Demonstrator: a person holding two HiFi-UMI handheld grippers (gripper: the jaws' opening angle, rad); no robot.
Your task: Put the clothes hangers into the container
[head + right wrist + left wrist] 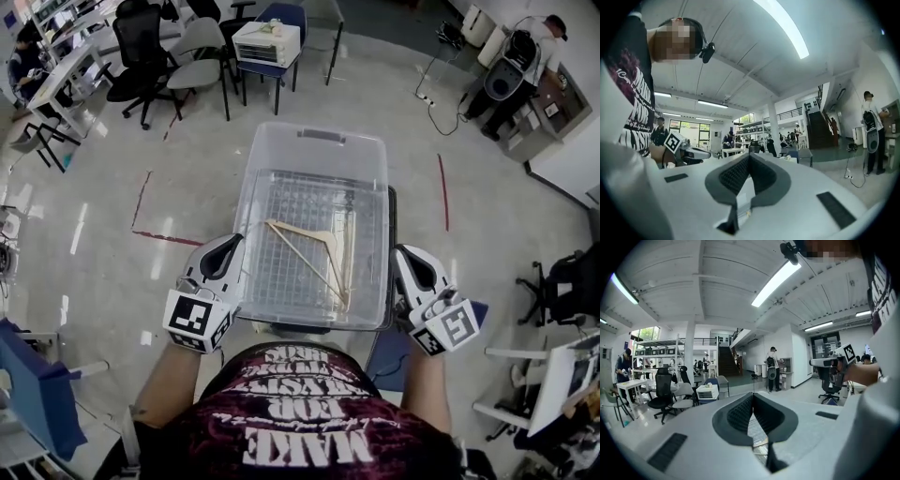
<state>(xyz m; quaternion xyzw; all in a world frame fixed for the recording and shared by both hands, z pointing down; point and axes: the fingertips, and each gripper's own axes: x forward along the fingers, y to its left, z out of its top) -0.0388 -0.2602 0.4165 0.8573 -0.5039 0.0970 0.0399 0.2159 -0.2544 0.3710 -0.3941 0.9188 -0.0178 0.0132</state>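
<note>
A clear plastic container [309, 141] stands on a small table in front of me in the head view. Wooden clothes hangers [314, 248] lie on its bottom, toward the near right. My left gripper [230, 247] hangs just outside the container's near left corner, and its jaws are shut with nothing between them [753, 395]. My right gripper [405, 255] sits just outside the near right corner, also shut and empty [749, 156]. Each gripper view looks out across the room and catches the other gripper: the right one [832, 362] and the left one [689, 152].
Office chairs [141, 52] and a white box on a blue chair [267, 42] stand beyond the container. A person [534, 47] works at a bench at the back right. Red tape lines [441, 192] mark the floor. A blue chair [37, 394] stands at my left.
</note>
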